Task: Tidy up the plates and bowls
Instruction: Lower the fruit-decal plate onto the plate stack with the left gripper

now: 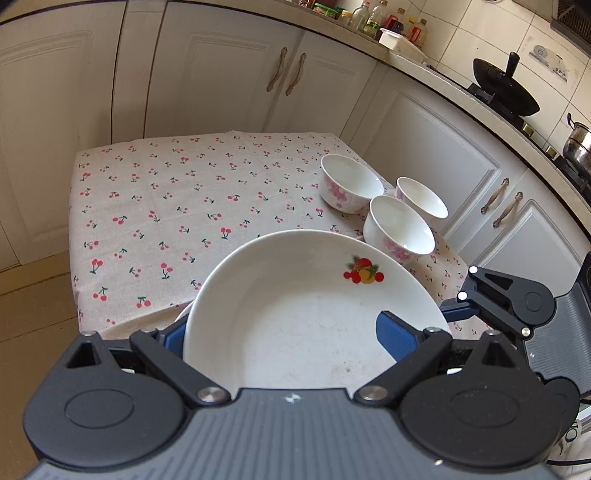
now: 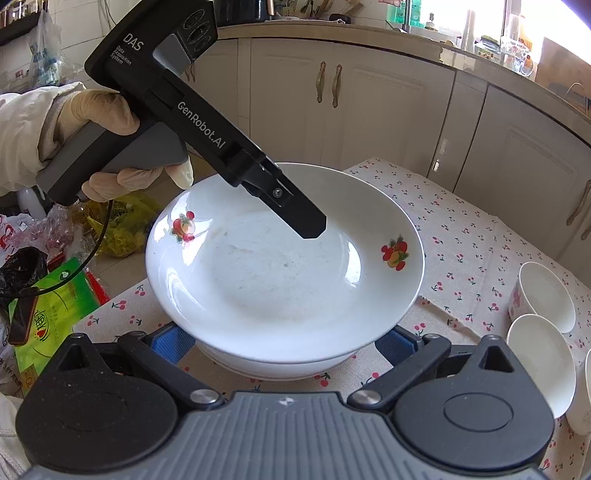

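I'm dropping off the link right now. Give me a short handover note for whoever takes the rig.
Left gripper: open, one finger over the top plate, its rim between the jaws; no grip seen.
Right gripper: open, at the stack's near edge.
Plates: top plate sits on a lower plate on the cherry tablecloth.
Bowls: three, grouped, unstacked, beside the plates.
Done: plates stacked. Left: nest the bowls.

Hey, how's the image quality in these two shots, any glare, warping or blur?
Left wrist view: sharp, evenly lit; fisheye bends the cabinets and counter edge. Right wrist view: the window at the top right is blown out, soft highlights lie on the plate, and the cabinet lines curve.
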Demonstrator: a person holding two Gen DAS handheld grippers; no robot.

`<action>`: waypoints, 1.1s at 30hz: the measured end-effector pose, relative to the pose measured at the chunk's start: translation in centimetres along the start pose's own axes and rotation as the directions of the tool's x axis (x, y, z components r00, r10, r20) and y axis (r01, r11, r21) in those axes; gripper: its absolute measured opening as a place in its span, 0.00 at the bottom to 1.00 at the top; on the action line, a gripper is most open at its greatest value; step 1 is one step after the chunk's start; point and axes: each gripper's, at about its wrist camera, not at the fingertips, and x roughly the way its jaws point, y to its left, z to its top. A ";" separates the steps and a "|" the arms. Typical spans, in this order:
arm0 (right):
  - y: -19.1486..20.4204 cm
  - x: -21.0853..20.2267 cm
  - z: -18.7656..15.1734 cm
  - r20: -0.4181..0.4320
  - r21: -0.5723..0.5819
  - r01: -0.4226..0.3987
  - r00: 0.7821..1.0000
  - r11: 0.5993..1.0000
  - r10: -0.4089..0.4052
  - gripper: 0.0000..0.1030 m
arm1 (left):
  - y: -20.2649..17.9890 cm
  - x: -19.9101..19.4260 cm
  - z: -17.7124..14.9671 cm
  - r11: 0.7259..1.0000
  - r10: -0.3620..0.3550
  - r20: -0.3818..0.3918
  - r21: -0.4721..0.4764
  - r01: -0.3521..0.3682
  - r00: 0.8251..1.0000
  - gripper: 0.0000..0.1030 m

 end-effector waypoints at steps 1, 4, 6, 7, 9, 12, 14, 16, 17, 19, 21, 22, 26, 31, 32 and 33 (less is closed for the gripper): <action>0.2 0.1 -0.1 -0.004 0.005 -0.003 1.000 1.000 0.003 1.00 | 0.1 0.1 -0.2 1.000 0.001 -0.004 -0.005 -0.001 1.000 0.95; 0.6 0.2 -0.7 -0.014 0.018 -0.009 1.000 1.000 0.009 1.00 | 0.2 0.5 -0.8 1.000 -0.002 -0.013 -0.017 0.002 1.000 0.95; 0.7 0.4 -0.9 -0.022 0.024 -0.009 1.000 1.000 0.010 1.00 | 0.3 0.9 -1.1 1.000 -0.006 -0.021 -0.025 0.006 1.000 0.95; 0.7 0.5 -1.1 -0.026 0.025 -0.009 1.000 1.000 0.009 1.00 | 0.4 1.1 -1.3 1.000 -0.006 -0.027 -0.029 0.006 1.000 0.95; 0.7 0.8 -1.3 -0.035 0.028 -0.007 0.999 1.000 0.008 1.00 | 0.5 1.5 -1.5 0.999 -0.006 -0.038 -0.035 0.005 0.999 0.95; 0.7 1.0 -1.5 -0.046 0.037 -0.009 0.999 0.999 0.011 1.00 | 0.8 2.0 -1.9 0.999 -0.010 -0.051 -0.046 0.008 0.999 0.95; 0.6 1.2 -1.6 -0.053 0.041 -0.010 0.999 0.999 0.012 1.00 | 0.9 2.3 -2.0 0.999 -0.010 -0.059 -0.048 0.007 0.998 0.95; 0.8 1.3 -1.7 -0.058 0.042 -0.008 0.998 0.999 0.010 1.00 | 1.0 2.5 -2.1 0.999 -0.009 -0.067 -0.050 0.005 0.998 0.95; 0.9 1.3 -1.6 -0.060 0.043 -0.007 0.998 0.999 0.010 1.00 | 1.0 2.6 -2.1 0.999 -0.008 -0.070 -0.054 0.004 0.998 0.95; 0.9 1.4 -1.6 -0.065 0.044 -0.002 0.998 0.999 0.005 1.00 | 1.1 2.8 -2.2 0.998 -0.008 -0.077 -0.057 0.004 0.997 0.95; 0.9 1.4 -1.8 -0.064 0.035 0.006 0.998 0.999 -0.004 1.00 | 1.3 3.1 -2.2 0.998 -0.008 -0.085 -0.059 0.003 0.996 0.95; 1.0 1.4 -1.8 -0.066 0.029 0.011 0.998 1.000 -0.009 1.00 | 1.3 3.2 -2.3 0.998 -0.007 -0.088 -0.060 0.002 0.996 0.95; 1.2 1.6 -1.7 -0.073 0.010 0.020 0.997 1.000 -0.020 1.00 | 1.5 3.3 -2.3 0.998 -0.005 -0.098 -0.064 -0.001 0.995 0.95; 1.2 1.8 -1.5 -0.084 -0.004 0.019 0.996 1.000 -0.019 1.00 | 1.9 3.4 -2.6 0.997 0.002 -0.119 -0.081 -0.012 0.993 0.94; 1.2 1.8 -1.5 -0.086 -0.004 0.019 0.996 1.000 -0.019 1.00 | 2.0 3.4 -2.7 0.997 0.000 -0.117 -0.082 -0.009 0.993 0.94; 1.1 1.8 -1.4 -0.087 -0.003 0.017 0.996 1.000 -0.017 1.00 | 2.0 3.3 -2.7 0.996 -0.001 -0.116 -0.084 -0.009 0.993 0.94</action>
